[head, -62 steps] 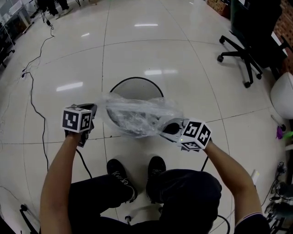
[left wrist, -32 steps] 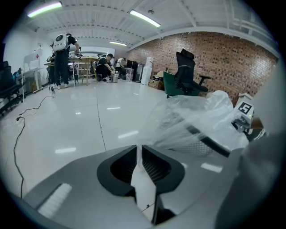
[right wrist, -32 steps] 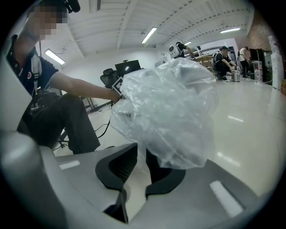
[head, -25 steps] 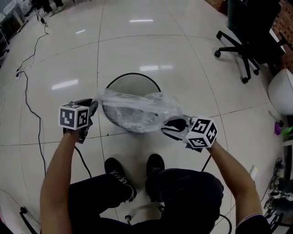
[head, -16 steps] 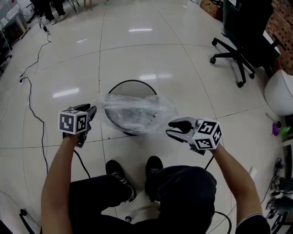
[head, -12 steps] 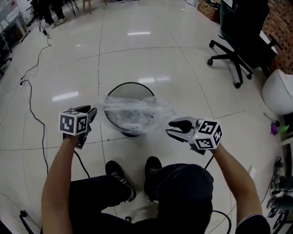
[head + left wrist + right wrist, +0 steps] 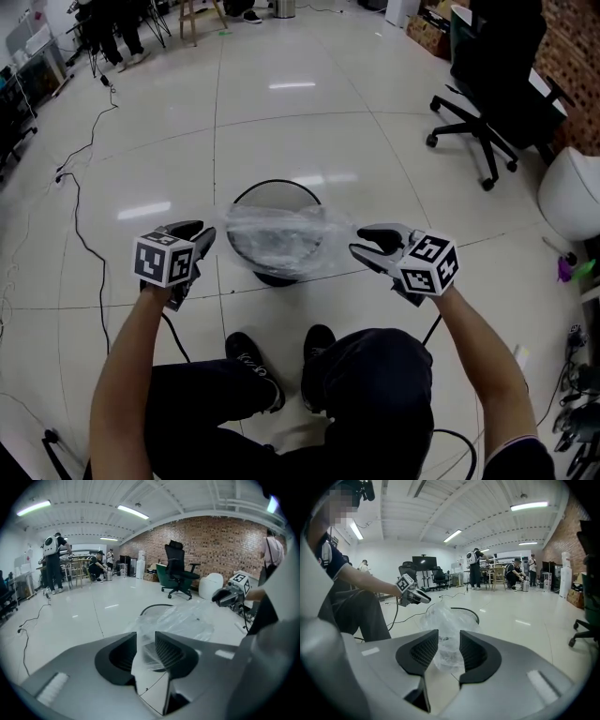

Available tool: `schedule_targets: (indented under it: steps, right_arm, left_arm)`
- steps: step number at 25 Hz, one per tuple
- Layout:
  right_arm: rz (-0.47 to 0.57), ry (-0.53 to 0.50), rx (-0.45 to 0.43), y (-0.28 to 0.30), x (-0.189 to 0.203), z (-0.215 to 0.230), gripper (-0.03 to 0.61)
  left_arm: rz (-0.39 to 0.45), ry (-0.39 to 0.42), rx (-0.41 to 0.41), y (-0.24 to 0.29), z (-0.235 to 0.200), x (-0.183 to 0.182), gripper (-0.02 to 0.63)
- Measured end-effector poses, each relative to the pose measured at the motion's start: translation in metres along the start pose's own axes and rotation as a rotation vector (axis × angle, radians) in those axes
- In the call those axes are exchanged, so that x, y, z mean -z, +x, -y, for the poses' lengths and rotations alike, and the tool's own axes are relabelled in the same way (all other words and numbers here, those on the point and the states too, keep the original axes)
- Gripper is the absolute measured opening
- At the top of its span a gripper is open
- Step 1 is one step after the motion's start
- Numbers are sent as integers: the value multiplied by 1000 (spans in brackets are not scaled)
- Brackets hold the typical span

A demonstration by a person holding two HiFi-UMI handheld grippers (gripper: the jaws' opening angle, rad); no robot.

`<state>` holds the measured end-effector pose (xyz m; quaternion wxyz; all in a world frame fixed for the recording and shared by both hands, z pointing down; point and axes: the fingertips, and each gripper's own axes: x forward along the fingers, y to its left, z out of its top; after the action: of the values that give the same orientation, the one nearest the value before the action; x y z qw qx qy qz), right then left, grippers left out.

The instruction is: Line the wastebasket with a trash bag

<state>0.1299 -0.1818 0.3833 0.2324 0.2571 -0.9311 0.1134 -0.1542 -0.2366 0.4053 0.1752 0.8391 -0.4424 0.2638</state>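
Observation:
A black mesh wastebasket (image 7: 277, 185) stands on the floor ahead of my feet. A clear trash bag (image 7: 281, 234) lies crumpled over its mouth. My left gripper (image 7: 202, 232) hovers at the bag's left edge and my right gripper (image 7: 358, 242) at its right edge. In the left gripper view a loose fold of the bag (image 7: 183, 620) runs into the gap of the left gripper (image 7: 146, 641). In the right gripper view the film (image 7: 440, 620) shows between the spread jaws of the right gripper (image 7: 449, 651). Both sets of jaws have just been opening, with a visible gap and film between them.
A black office chair (image 7: 487, 103) stands at the back right, with a white rounded object (image 7: 574, 192) by the right edge. A cable (image 7: 80, 234) trails over the floor on the left. My shoes (image 7: 253, 361) are just behind the basket. People work far off (image 7: 54, 564).
Both grippers have risen and their jaws have spread wider. The right one, earlier buried in the bag's edge, now sits at its rim. The bag stays draped over the basket.

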Motion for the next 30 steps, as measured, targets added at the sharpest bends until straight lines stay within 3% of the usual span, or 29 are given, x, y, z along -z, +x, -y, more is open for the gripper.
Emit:
schedule_targets:
  steps: [6, 13, 15, 16, 17, 18, 30]
  right_arm:
    - [-12, 11, 53, 7, 2, 12, 176]
    - [-32, 55, 84, 25, 11, 28, 187]
    - [-35, 51, 89, 31, 11, 30, 164]
    - [-40, 40, 91, 33, 11, 30, 107]
    - [-46, 26, 93, 34, 10, 31, 67]
    - [-52, 13, 94, 36, 9, 32, 21]
    - [-29, -28, 146, 61, -31, 77, 3]
  left_arm:
    - [-16, 151, 88, 13, 44, -10, 146]
    - [-52, 274, 76, 39, 54, -7, 146]
    - [-72, 323, 63, 45, 55, -5, 133]
    - [-78, 335, 59, 46, 54, -6, 107]
    - [-80, 339, 59, 47, 53, -7, 39]
    - [-78, 337, 61, 48, 52, -9, 11]
    - [-2, 266, -22, 58, 12, -55, 11]
